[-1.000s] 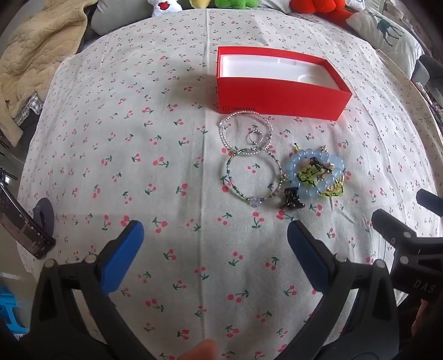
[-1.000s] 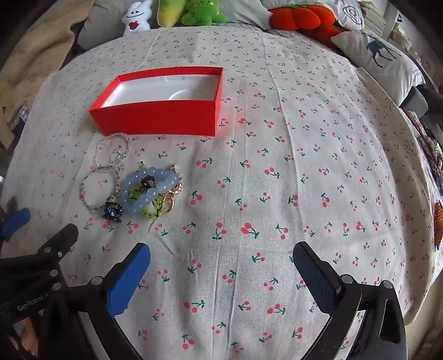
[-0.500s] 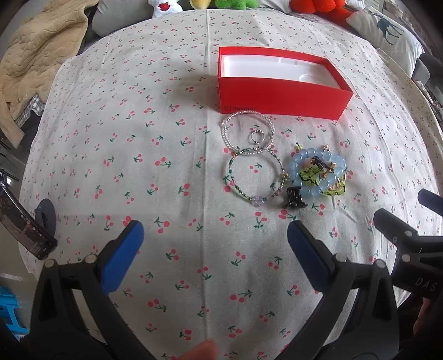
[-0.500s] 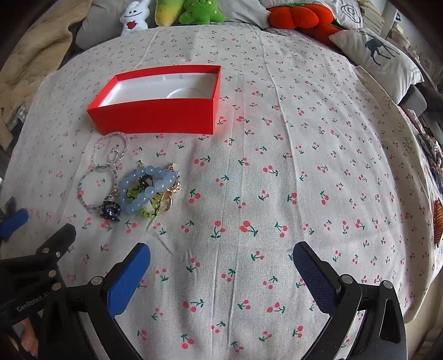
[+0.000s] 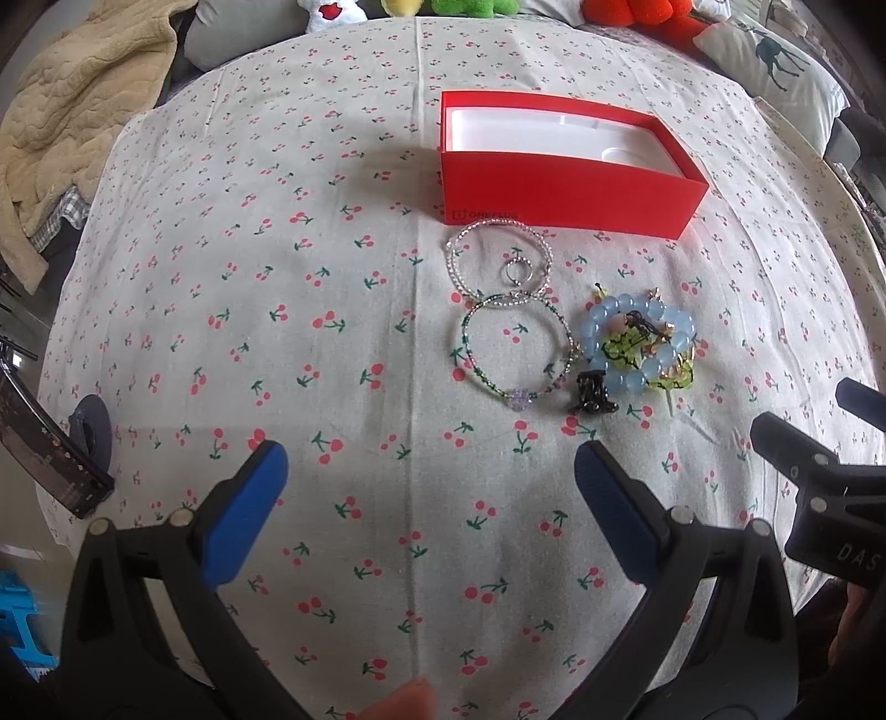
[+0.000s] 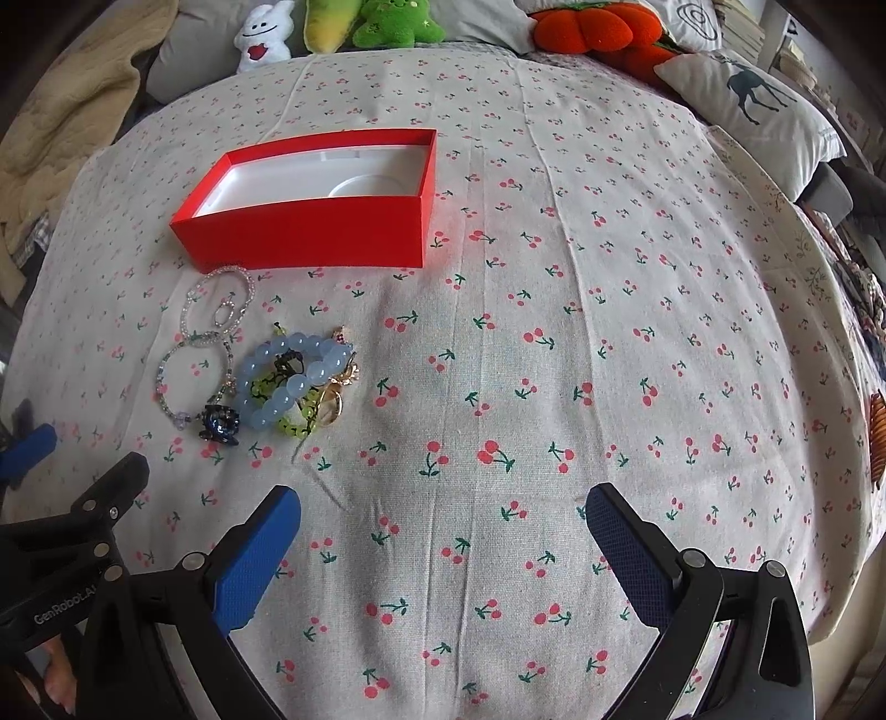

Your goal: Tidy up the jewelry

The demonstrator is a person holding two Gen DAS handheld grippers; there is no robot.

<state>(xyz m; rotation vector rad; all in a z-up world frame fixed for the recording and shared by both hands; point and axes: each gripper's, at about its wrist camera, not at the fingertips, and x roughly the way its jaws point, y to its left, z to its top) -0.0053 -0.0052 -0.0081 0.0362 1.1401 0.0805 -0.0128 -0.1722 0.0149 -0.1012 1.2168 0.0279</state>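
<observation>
An open red box (image 5: 570, 188) with a white, empty inside stands on the cherry-print cloth; it also shows in the right wrist view (image 6: 310, 227). In front of it lie a clear bead bracelet (image 5: 498, 260) with a small ring (image 5: 519, 271), a thin green bead bracelet (image 5: 515, 354), a dark charm (image 5: 592, 393), and a light-blue bead bracelet (image 5: 637, 343) tangled with yellow-green and gold pieces. The blue bracelet also shows in the right wrist view (image 6: 293, 376). My left gripper (image 5: 432, 471) is open and empty, just short of the jewelry. My right gripper (image 6: 443, 515) is open and empty, right of the jewelry.
Plush toys (image 6: 387, 27) and pillows (image 6: 747, 105) line the far edge of the cloth. A beige blanket (image 5: 72, 122) lies at the far left. A dark device (image 5: 50, 459) sits at the left edge of the cloth.
Both grippers have moved slightly forward toward the jewelry and box. The jewelry has not moved.
</observation>
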